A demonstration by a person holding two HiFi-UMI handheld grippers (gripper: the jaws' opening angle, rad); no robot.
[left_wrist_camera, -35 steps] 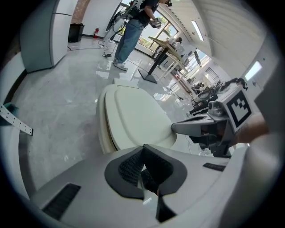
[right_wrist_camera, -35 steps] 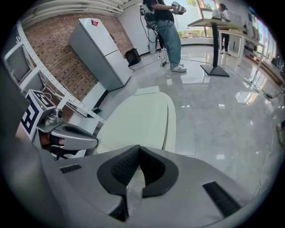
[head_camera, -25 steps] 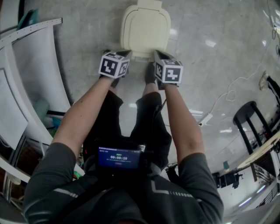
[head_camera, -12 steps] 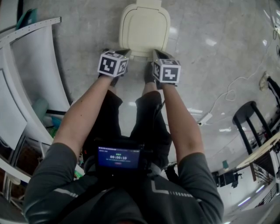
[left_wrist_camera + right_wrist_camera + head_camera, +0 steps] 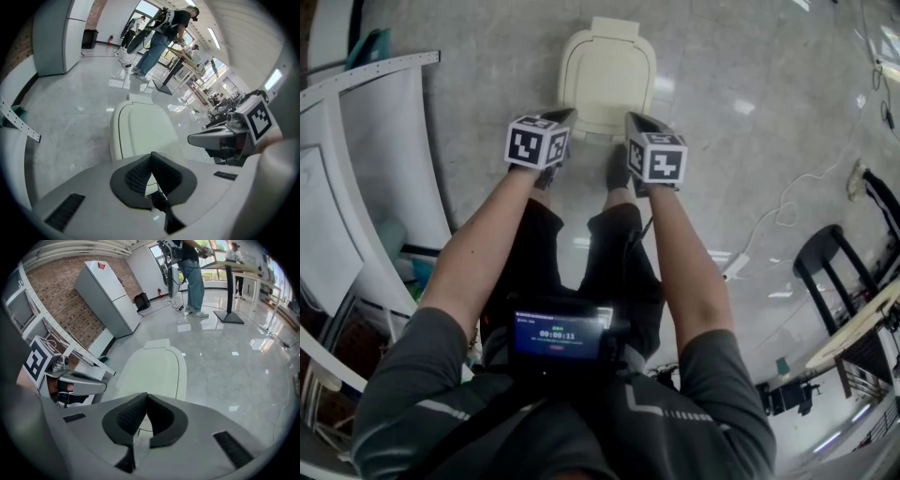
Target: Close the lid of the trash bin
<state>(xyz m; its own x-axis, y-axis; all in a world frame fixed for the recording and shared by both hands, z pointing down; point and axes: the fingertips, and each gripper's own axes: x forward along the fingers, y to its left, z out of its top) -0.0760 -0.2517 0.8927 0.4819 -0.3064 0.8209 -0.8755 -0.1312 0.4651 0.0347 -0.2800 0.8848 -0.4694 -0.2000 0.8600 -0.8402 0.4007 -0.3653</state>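
A cream trash bin [image 5: 607, 80] stands on the grey floor in front of my feet, its lid [image 5: 140, 131] lying flat and down on the body. My left gripper [image 5: 562, 115] hovers over the bin's near left corner, shut with nothing between its pads [image 5: 140, 174]. Over the near right corner, my right gripper [image 5: 632, 117] is also shut and empty. In the right gripper view the lid [image 5: 152, 371] fills the middle just beyond the jaws. The left gripper view shows the right gripper [image 5: 220, 139] beside it.
A white rack frame [image 5: 380, 159] runs along the left. At the right, a white cable and power strip [image 5: 736, 262] lie on the floor near a black chair [image 5: 830, 267]. A grey cabinet [image 5: 105, 298] and standing people [image 5: 190, 273] are beyond the bin.
Both grippers stay shut at the bin's near edge. The head view has shifted a little, so the bin sits slightly lower in the frame.
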